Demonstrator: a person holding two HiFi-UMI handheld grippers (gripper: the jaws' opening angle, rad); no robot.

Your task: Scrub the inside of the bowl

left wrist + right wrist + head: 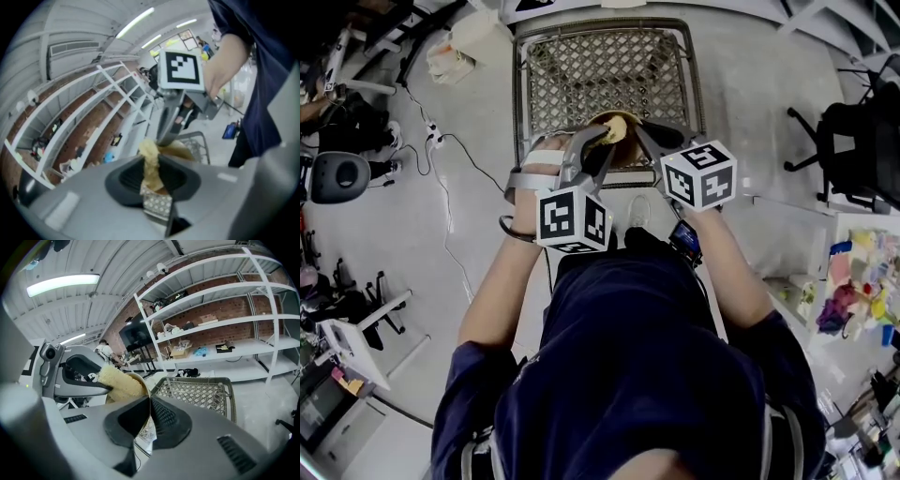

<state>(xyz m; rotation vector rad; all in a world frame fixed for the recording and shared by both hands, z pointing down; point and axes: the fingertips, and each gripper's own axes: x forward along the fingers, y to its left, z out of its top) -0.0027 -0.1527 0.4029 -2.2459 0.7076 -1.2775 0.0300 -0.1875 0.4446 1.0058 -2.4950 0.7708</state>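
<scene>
Grey floor – widest item, with a cable and power strip at left and a black office chair at right.

White shelving against a brick wall, loaded with boxes and small goods too far off to identify.

Person in a dark blue top, seen from above, forearms reaching forward, one tool in each hand.

Wire basket of metal mesh, directly ahead of the person, open at the top.

Left gripper with its marker cube nearest the body, jaws clenched on the sponge, tips pushed into the mouth of the bowl.

Right gripper, marker cube uppermost, jaws pinched together on the bowl's thin rim – wall of the bowl sandwiched between the two ridged pads.

Bowl, tan, small, held off any surface by the right gripper; in the head view placed over the near end of the wire basket, between the two tools; tipped so the opening faces the left gripper.

Sponge, pale yellow and coarse, gripped at one end by the left gripper, the other end pressed against the bowl's inner surface and covering most of it.
</scene>
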